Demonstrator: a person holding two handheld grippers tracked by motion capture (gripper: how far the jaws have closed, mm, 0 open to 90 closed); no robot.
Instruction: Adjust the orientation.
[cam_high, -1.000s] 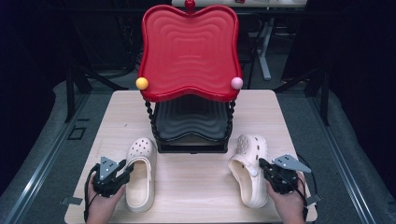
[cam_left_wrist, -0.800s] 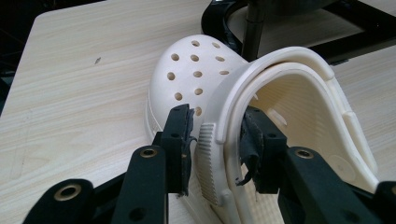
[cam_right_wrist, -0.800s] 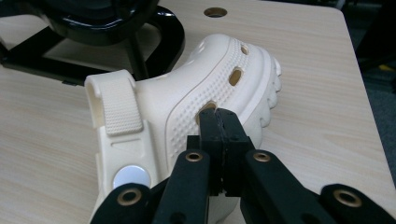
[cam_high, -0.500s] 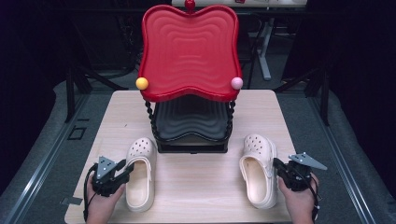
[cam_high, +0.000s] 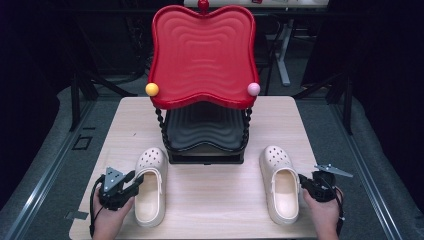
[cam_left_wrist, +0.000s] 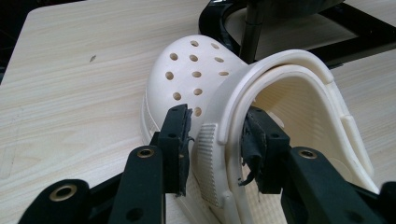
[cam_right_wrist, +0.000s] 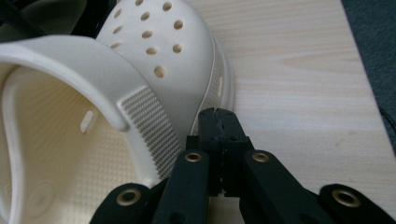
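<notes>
Left gripper view: jaws straddle the left clog's (cam_left_wrist: 224, 93) wall (pads apart).

bare table (cam_high: 215, 200) runs open between the left clog (cam_high: 150, 187) and right clog (cam_high: 280, 185), lower centre of the high view. red-topped stand (cam_high: 202, 55) with its black lower tray (cam_high: 205, 132) blocks the middle and upper centre; its twisted posts stand just behind both clog toes. narrow wood strips stay free at far left and far right. left gripper (cam_high: 131, 181) straddles the left clog's side wall; right gripper (cam_high: 306, 184) sits just outside the right clog's edge.
</notes>
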